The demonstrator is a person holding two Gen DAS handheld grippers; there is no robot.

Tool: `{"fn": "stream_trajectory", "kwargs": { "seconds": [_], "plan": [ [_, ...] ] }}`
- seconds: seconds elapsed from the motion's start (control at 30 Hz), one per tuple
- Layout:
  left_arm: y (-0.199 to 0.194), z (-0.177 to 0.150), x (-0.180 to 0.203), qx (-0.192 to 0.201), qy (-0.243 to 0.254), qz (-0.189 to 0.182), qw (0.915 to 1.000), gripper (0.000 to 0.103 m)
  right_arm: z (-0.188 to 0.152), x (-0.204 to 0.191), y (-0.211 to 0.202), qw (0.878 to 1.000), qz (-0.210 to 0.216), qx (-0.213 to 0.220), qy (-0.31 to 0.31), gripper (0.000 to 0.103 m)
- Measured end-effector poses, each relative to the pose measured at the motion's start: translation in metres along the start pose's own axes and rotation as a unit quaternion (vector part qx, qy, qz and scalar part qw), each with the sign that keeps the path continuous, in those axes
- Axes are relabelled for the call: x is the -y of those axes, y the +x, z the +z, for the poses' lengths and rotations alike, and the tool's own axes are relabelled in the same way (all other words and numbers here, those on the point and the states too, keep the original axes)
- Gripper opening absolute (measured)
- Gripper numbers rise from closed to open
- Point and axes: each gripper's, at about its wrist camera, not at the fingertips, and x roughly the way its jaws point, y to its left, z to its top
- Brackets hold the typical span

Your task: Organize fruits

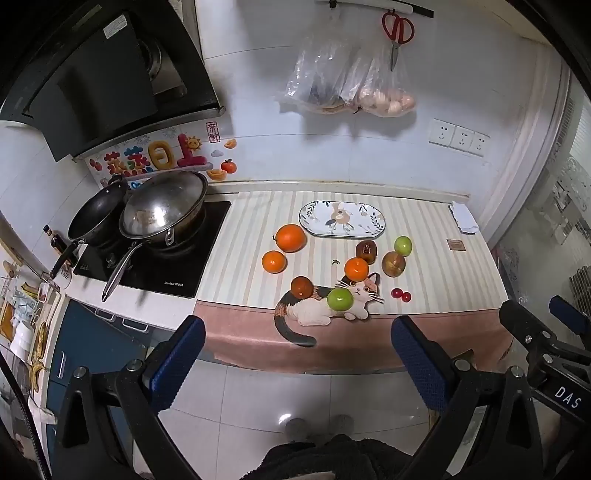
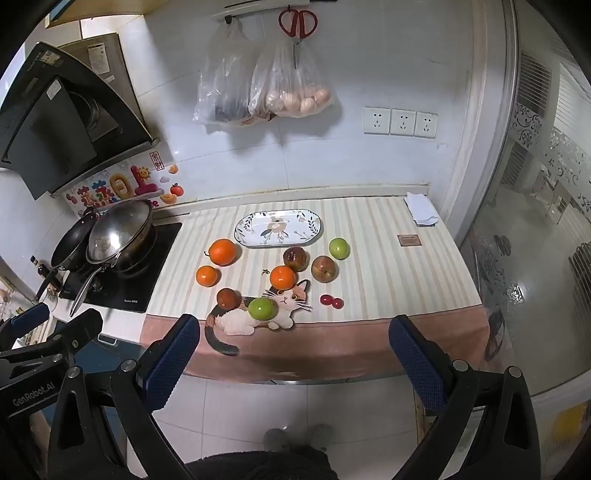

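Observation:
Several fruits lie on the striped counter mat (image 1: 424, 236): a large orange (image 1: 290, 238) (image 2: 222, 252), two smaller oranges (image 1: 274, 261) (image 1: 357, 268), two green apples (image 1: 340, 299) (image 1: 402, 245), reddish-brown fruits (image 1: 301, 287) (image 1: 393, 264) and two cherries (image 1: 401, 294). An oval flowered plate (image 1: 314, 218) (image 2: 246, 230) sits empty behind them. My left gripper (image 1: 297, 356) and right gripper (image 2: 293, 354) are both open and empty, held off the counter's front edge, well short of the fruit.
A stove with a wok (image 1: 162, 206) and a black pan (image 1: 96, 218) stands at the left. Bags (image 1: 351, 85) and red scissors (image 1: 397, 27) hang on the wall. A folded white cloth (image 1: 464, 218) lies at the counter's back right. A glass partition (image 2: 535, 258) is to the right.

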Motion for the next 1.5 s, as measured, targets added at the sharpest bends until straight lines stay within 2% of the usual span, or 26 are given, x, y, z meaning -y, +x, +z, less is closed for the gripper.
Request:
{"fn": "stream_trajectory", "kwargs": {
  "seconds": [1.5],
  "plan": [
    [0.007,0.004,0.003,-0.009,0.009,-0.001,0.9999,0.103,0.004,-0.008,0.000,1.000,-0.001,-0.007,-0.001,0.103]
  ]
}}
